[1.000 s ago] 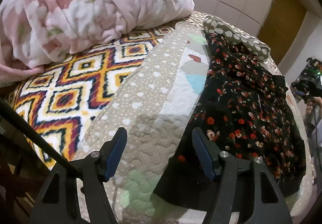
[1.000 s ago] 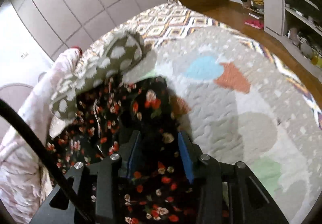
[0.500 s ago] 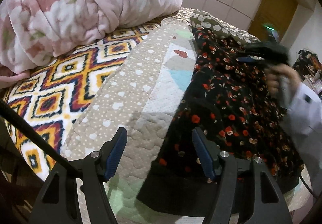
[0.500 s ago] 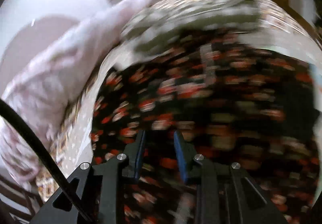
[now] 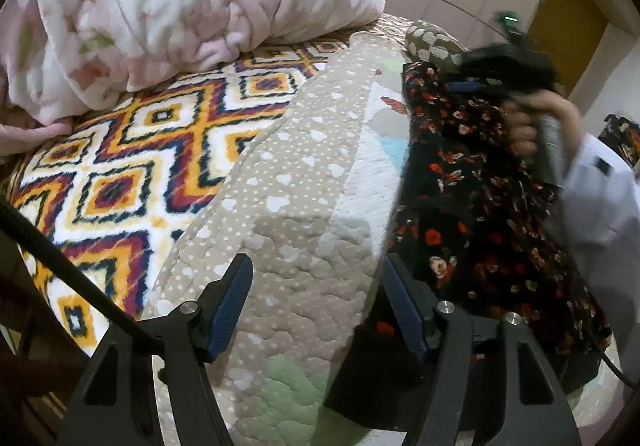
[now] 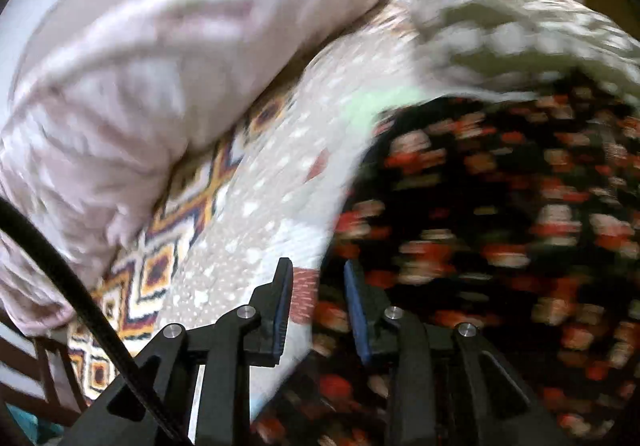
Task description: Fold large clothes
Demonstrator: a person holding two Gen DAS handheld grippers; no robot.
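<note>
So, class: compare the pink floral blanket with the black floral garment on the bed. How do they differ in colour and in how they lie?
The pink blanket is pale with soft blotchy flowers; the black garment is dark with small red and white blooms. The blanket is bunched in a thick heap on the diamond-patterned cover; the garment lies spread fairly flat on the quilt. Both are floral fabrics.

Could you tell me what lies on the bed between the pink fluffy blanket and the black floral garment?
In the left wrist view, between the pink blanket and the floral garment lie the diamond-patterned cover, then the beige quilt with white hearts.
</note>
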